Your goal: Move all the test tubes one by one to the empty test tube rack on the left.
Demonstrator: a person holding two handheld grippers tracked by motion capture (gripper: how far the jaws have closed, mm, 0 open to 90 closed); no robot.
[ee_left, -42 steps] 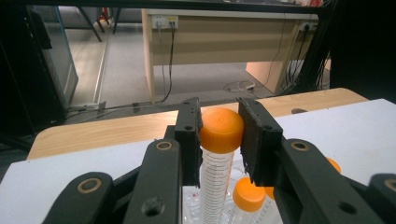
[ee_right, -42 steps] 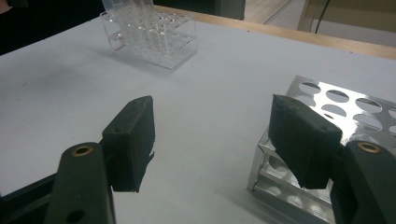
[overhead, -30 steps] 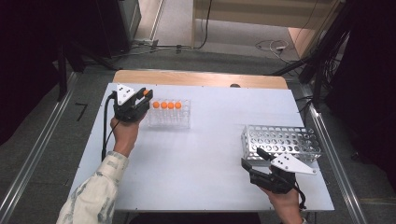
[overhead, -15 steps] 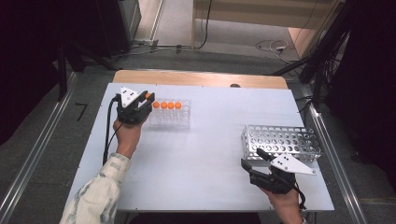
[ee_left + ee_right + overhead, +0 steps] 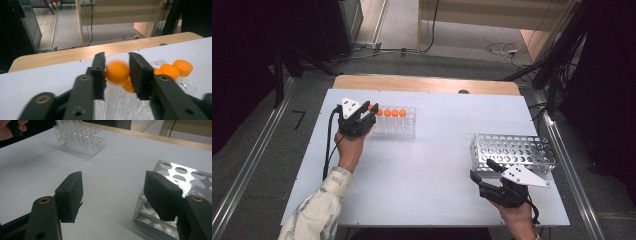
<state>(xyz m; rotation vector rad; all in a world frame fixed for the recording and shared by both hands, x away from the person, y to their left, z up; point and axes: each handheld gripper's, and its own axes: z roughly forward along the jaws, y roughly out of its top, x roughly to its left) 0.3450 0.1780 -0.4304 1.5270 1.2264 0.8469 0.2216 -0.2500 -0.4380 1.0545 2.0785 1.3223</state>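
- The left gripper (image 5: 117, 72) stands over the near-left end of the clear rack (image 5: 396, 126), jaws one on each side of an orange-capped tube (image 5: 117, 72). The jaws have just been opening; the cap sits between the pads with a sliver of space on the right and the left pad at or nearly at its edge, so no firm clamp shows.
- The tube's long axis runs straight down from between the fingers into the rack, roughly upright; its cap is blurred.
- Three more orange caps (image 5: 172, 68) lie just right of the right jaw, in the same row of the rack.
- The right gripper (image 5: 113, 195) holds its jaws wide apart with nothing between them, hovering low over the bare table (image 5: 432, 165); the metal rack (image 5: 180, 177) touches or nearly touches its right finger, on the outside.
- The left hand is much the nearer to the tube; the clear rack lies well away from the right fingers, ahead and to their left.
- Judged from this, any lift of the tube must go straight up along its axis.
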